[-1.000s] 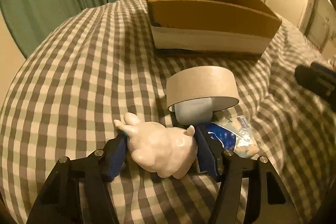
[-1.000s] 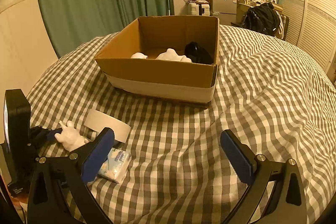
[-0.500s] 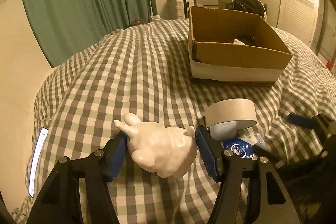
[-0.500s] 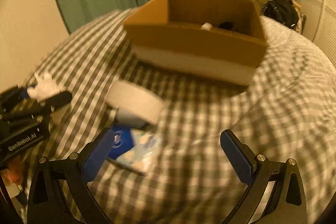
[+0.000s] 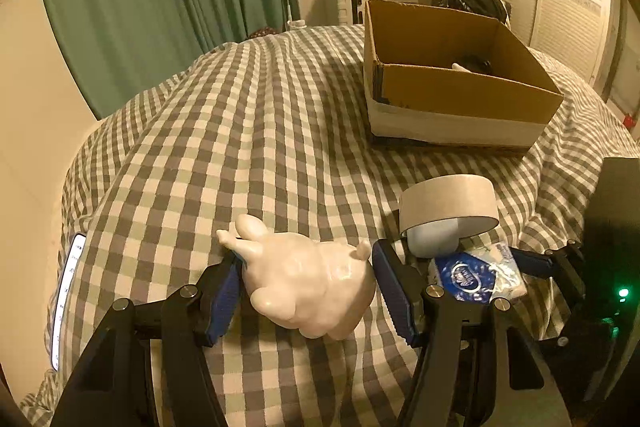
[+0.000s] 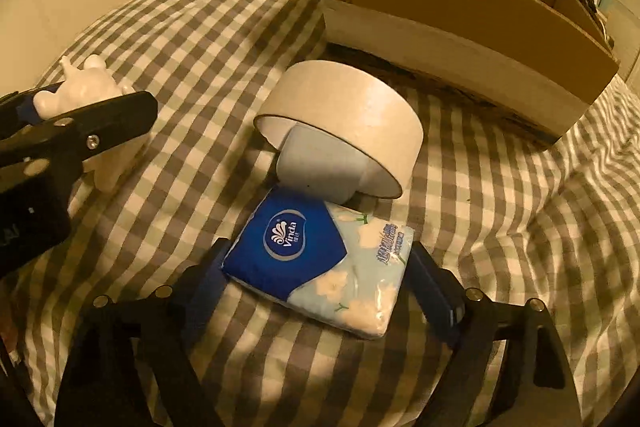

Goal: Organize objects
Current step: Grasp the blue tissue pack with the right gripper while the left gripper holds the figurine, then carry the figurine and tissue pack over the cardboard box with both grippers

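My left gripper (image 5: 306, 283) is shut on a white animal figurine (image 5: 308, 283), held above the checkered bed; the figurine also shows in the right wrist view (image 6: 86, 91). My right gripper (image 6: 316, 279) has its blue pads on both sides of a blue Vinda tissue pack (image 6: 320, 259), which lies on the bed; whether it squeezes the pack is unclear. The pack also shows in the left wrist view (image 5: 476, 273). A tape roll (image 6: 344, 115) leans on a pale cup (image 6: 316, 167) just beyond the pack.
An open cardboard box (image 5: 460, 95) stands farther back on the bed and holds a white and a dark item. A phone (image 5: 66, 291) lies at the bed's left edge. Green curtains hang behind.
My right gripper has dropped low toward the bed and closed in around the tissue pack. My left gripper has lifted and drawn back with the figurine.
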The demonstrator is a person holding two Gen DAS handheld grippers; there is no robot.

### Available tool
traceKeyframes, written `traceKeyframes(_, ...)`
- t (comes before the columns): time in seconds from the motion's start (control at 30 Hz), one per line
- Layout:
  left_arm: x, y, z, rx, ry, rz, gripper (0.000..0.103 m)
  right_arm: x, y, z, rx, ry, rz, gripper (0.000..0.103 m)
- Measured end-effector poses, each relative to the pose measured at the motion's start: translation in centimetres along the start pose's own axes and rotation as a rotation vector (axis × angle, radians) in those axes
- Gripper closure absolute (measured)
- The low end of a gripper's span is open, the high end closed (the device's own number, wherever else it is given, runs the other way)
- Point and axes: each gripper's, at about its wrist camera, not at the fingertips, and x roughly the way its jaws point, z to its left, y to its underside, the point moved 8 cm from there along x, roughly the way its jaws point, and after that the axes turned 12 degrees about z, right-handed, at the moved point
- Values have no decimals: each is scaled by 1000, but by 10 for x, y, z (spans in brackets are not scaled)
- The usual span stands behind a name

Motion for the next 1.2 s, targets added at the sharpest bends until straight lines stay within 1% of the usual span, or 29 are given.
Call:
traceKeyframes(0.1, -3, 3, 2, -12, -5, 3, 38, -9, 2, -3, 9, 7, -26, 19)
traceKeyframes(0.2, -10, 8, 0, -11, -11, 12, 38, -23, 5, -5, 15, 38, -62, 19)
traceKeyframes(0.3, -22, 14, -5, -3, -6, 6, 38, -44, 2, -10, 19, 67, -103, 19)
traceKeyframes(0.47, -48, 20, -12, 7, 14, -15, 38, -84, 12, -17, 38, 103, -187, 19)
traceKeyframes(0.57, -67, 19, -18, 18, 25, -46, 38, -111, 24, -24, 87, 87, -228, 19)
traceKeyframes(0.67, -84, 16, -23, 30, 34, -71, 38, -130, 30, -32, 139, 37, -253, 19)
traceKeyframes(0.77, -96, 13, -27, 38, 42, -90, 38, -150, 40, -33, 146, 42, -276, 19)
traceKeyframes(0.9, -113, 2, -30, 46, 63, -121, 38, -182, 38, -35, 151, 38, -331, 19)
traceKeyframes(1.0, -125, -11, -32, 50, 87, -148, 38, -206, 30, -33, 126, 60, -374, 19)
traceKeyframes(1.1, -135, -32, -32, 53, 106, -182, 38, -225, 11, -33, 92, 88, -409, 19)
traceKeyframes(1.2, -145, -57, -36, 62, 113, -230, 38, -247, -7, -39, 77, 88, -448, 19)
